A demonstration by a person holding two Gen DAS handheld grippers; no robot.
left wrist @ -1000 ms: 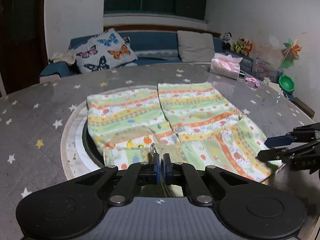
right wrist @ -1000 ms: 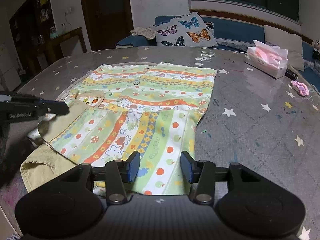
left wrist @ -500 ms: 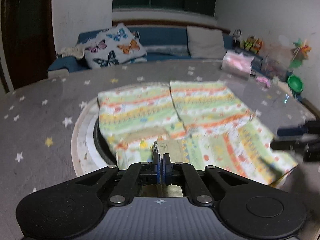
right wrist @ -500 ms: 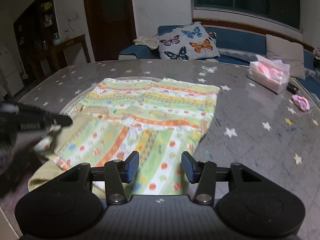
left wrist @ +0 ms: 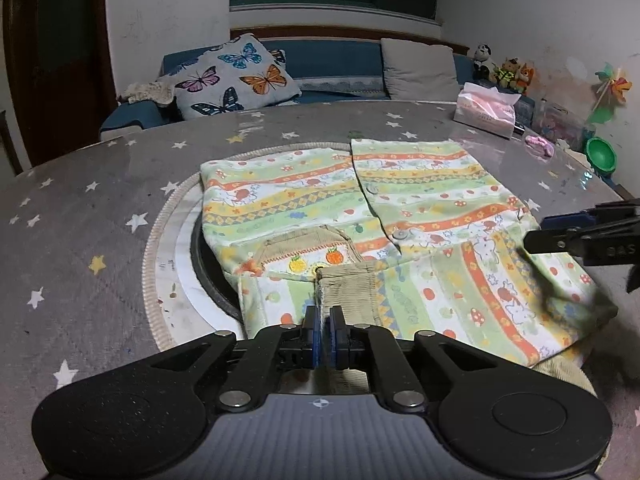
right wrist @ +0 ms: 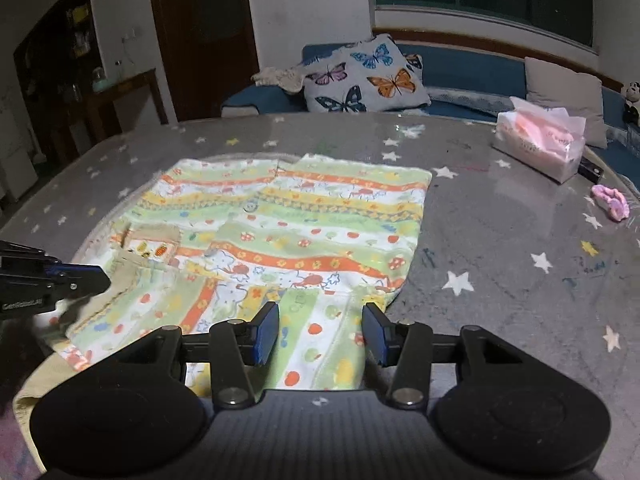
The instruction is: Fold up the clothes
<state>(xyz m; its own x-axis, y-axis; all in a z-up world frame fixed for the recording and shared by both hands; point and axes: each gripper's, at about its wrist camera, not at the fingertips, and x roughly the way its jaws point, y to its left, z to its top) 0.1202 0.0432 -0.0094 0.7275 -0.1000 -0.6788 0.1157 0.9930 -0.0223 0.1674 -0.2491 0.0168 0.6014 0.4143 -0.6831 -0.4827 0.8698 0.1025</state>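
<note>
A small striped garment (left wrist: pixel 400 216) with green, orange and yellow bands and a beige corduroy lining lies on the grey star-print table; it also shows in the right wrist view (right wrist: pixel 304 232). Its near part is folded back over the body. My left gripper (left wrist: pixel 324 332) is shut on the beige cuff edge (left wrist: pixel 348 292) at the garment's near side. My right gripper (right wrist: pixel 320 332) is open, its jaws wide apart just above the near hem, holding nothing. Each gripper shows at the edge of the other's view: the right one (left wrist: pixel 580 236), the left one (right wrist: pixel 52 280).
A round turntable ring (left wrist: pixel 168 240) lies under the garment's left part. A pink tissue pack (right wrist: pixel 540 144), a pink scrunchie (right wrist: pixel 610 200) and a green bowl (left wrist: pixel 600 156) stand at the far right. A sofa with a butterfly pillow (left wrist: pixel 236 76) is behind the table.
My left gripper has carried the beige cuff forward over the garment, so the fold has grown. My right gripper has risen and drawn back slightly, still open.
</note>
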